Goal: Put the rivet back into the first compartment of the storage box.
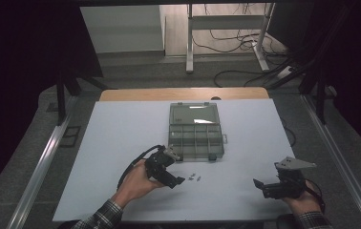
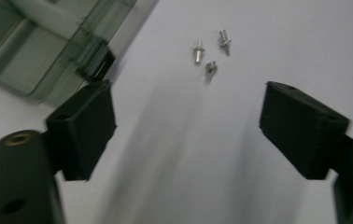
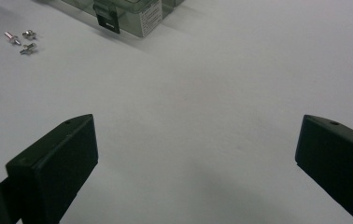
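Observed left claw point(image 1: 181, 180) parted and empty, three small metal fasteners point(image 1: 195, 177) lying just ahead on the tabletop point(image 1: 121, 138) below the compartment box point(image 1: 195, 131); right claw point(image 1: 257, 183) wide, empty, well apart

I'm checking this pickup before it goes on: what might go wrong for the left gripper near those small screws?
The three screws lie close together, so the open left gripper may catch two or scatter them. They are tiny against its broad jaws and could slip out. The compartment box sits close by; a knock may shift it.
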{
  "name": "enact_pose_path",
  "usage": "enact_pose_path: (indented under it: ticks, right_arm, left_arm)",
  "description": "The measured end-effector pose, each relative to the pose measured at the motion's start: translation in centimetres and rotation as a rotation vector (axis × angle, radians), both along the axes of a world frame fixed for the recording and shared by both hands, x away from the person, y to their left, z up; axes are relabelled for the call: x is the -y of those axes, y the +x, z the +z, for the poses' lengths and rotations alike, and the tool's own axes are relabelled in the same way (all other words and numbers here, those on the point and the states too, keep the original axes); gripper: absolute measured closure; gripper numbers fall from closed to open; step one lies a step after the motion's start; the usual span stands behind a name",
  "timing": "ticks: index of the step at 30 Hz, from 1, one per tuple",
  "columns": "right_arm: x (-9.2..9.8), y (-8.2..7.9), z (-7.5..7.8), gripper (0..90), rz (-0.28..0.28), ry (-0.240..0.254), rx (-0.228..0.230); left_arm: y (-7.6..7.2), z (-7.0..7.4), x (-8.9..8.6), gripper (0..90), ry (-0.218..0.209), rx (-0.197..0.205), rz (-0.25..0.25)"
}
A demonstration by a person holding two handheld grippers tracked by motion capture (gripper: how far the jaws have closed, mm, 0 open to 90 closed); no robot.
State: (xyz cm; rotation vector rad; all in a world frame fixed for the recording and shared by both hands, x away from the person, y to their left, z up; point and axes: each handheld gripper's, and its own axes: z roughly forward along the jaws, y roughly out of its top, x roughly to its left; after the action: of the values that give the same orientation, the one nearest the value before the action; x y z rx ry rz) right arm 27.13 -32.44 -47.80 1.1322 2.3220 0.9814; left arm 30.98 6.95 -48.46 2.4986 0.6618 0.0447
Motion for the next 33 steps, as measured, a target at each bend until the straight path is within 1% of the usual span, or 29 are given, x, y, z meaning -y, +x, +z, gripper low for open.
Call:
enact_pose_path:
  ticks: [1, 2, 4, 6, 7, 8, 9, 10, 11, 14, 15, 17, 23, 27, 30, 33]
  right_arm:
    - [0.0, 0.0, 0.0, 0.0, 0.0, -0.001, -0.001]
    - [0.0, 0.0, 0.0, 0.0, 0.0, -0.001, -0.001]
    - [0.0, 0.0, 0.0, 0.0, 0.001, -0.002, -0.004]
    - [-0.1, 0.0, 0.0, 0.0, 0.005, -0.004, -0.005]
    - [-0.1, 0.0, 0.0, 0.0, 0.008, -0.007, -0.005]
    - [-0.1, 0.0, 0.0, 0.0, 0.008, -0.007, -0.005]
    - [-0.1, -0.1, 0.0, 0.0, 0.008, -0.007, -0.006]
    - [-0.1, -0.1, 0.0, 0.0, 0.009, -0.009, -0.005]
    - [-0.1, -0.1, 0.0, 0.0, 0.009, -0.01, -0.006]
    - [-0.1, -0.1, -0.1, 0.0, 0.012, -0.012, -0.007]
    - [-0.1, -0.1, -0.1, 0.0, 0.012, -0.012, -0.007]
    - [-0.1, -0.1, -0.1, 0.0, 0.013, -0.014, -0.008]
    - [-0.2, -0.1, -0.1, 0.0, 0.016, -0.017, -0.01]
    - [-0.2, -0.1, -0.1, 0.0, 0.019, -0.017, -0.011]
    - [-0.2, -0.1, -0.1, 0.0, 0.021, -0.02, -0.013]
    - [-0.2, -0.1, -0.1, 0.0, 0.021, -0.02, -0.013]
  left_arm:
    - [0.0, 0.0, 0.0, 26.1, 0.0, 0.0, 0.0]
    - [0.1, -0.1, 0.3, 26.1, -0.001, -0.002, -0.01]
    - [0.2, -0.2, 1.0, 31.8, 0.011, -0.003, -0.032]
    - [0.3, -0.3, 1.7, 38.5, 0.028, 0.006, -0.049]
    - [0.4, -0.4, 2.0, 45.1, 0.033, 0.007, -0.057]
    - [0.5, -0.5, 2.2, 45.1, 0.03, 0.005, -0.065]
    - [0.5, -0.6, 2.5, 48.0, 0.027, 0.001, -0.072]
    - [0.6, -0.6, 2.8, 51.3, 0.03, -0.001, -0.081]
    - [0.6, -0.7, 3.0, 57.2, 0.034, -0.002, -0.091]
    - [0.7, -1.1, 3.8, 63.6, 0.054, -0.012, -0.116]
    - [0.8, -1.2, 4.0, 65.7, 0.056, -0.014, -0.115]
    - [0.9, -1.3, 4.1, 68.4, 0.061, -0.018, -0.119]
    - [1.0, -1.9, 4.6, 72.1, 0.08, -0.026, -0.115]
    - [1.1, -2.2, 4.7, 74.0, 0.089, -0.02, -0.114]
    - [1.1, -2.5, 4.7, 77.5, 0.095, -0.021, -0.111]
    - [1.1, -2.5, 4.6, 80.5, 0.096, -0.022, -0.101]
